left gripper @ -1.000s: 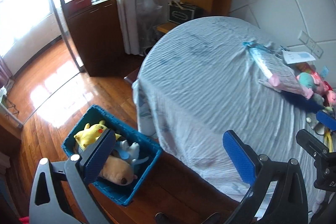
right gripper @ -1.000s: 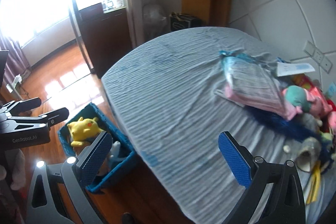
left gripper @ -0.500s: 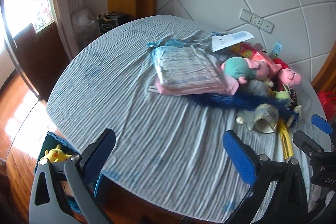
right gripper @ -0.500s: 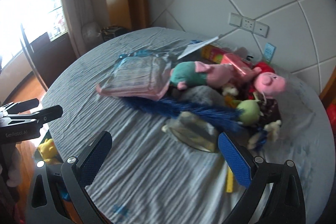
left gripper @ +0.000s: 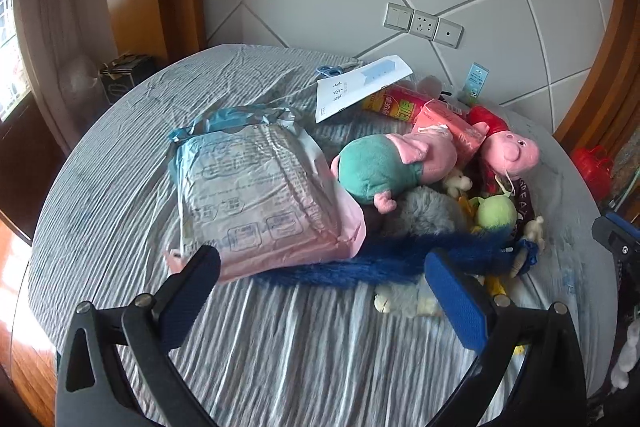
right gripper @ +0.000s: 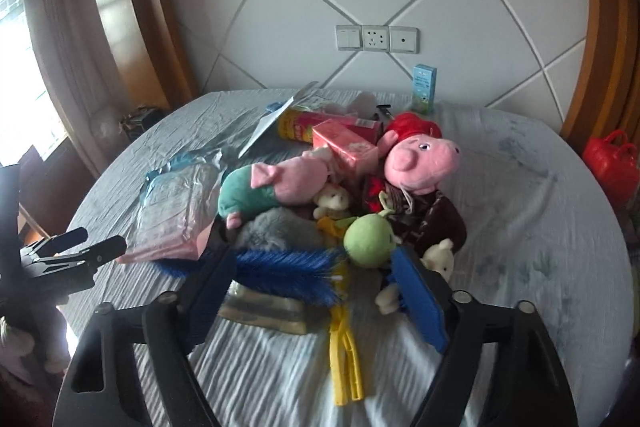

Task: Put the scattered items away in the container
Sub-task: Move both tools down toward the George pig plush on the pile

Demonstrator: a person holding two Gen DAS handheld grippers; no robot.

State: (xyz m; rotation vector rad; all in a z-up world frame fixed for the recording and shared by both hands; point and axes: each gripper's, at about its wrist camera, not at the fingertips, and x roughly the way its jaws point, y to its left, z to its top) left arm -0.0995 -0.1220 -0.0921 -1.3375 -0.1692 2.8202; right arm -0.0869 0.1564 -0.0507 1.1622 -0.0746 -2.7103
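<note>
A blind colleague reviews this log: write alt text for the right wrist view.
The right tool, jaws apart and holding nothing, points at a heap of toys on a round, grey-clothed table: a pink pig plush, a green ball toy, a blue brush and a yellow clip. A white padded wall stands behind.

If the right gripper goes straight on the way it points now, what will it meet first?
Probably the blue bristly brush, which lies across the gap of the right gripper, or the yellow clip just below; depth is unclear.
</note>
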